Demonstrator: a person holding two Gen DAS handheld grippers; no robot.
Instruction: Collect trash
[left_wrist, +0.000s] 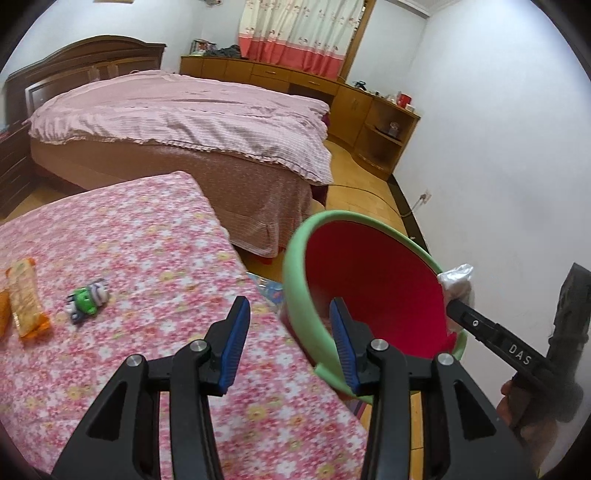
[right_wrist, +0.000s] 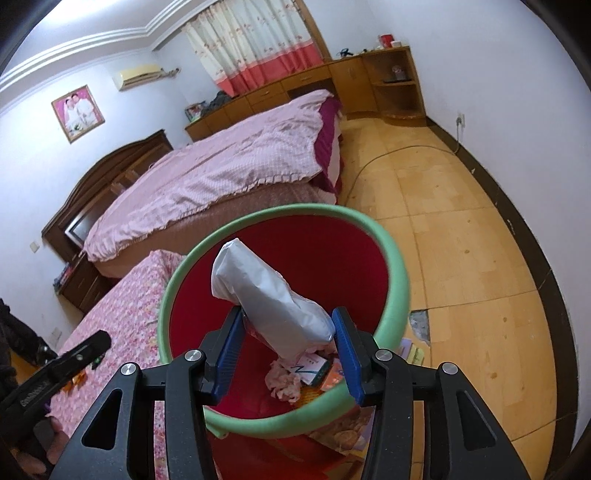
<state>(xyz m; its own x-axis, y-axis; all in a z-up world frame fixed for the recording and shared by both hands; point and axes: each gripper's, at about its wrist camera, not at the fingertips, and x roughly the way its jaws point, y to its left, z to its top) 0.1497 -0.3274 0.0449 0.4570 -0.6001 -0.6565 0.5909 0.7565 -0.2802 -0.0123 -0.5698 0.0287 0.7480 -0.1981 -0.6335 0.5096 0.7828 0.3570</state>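
At lower centre of the right wrist view, the right hand-held gripper is gripping a white crumpled wrapper directly over the red bin, its long axis tilting toward the upper left. The left hand-held gripper is hanging open and empty over the floral surface; farther left, a green packet and an orange snack wrapper are lying on it.

Left wrist view: looks forward and down over a floral tabletop, bin at lower right, close.
Right wrist view: directly above the bin, looking steeply inside.
Shared: bin, bed, curtain.
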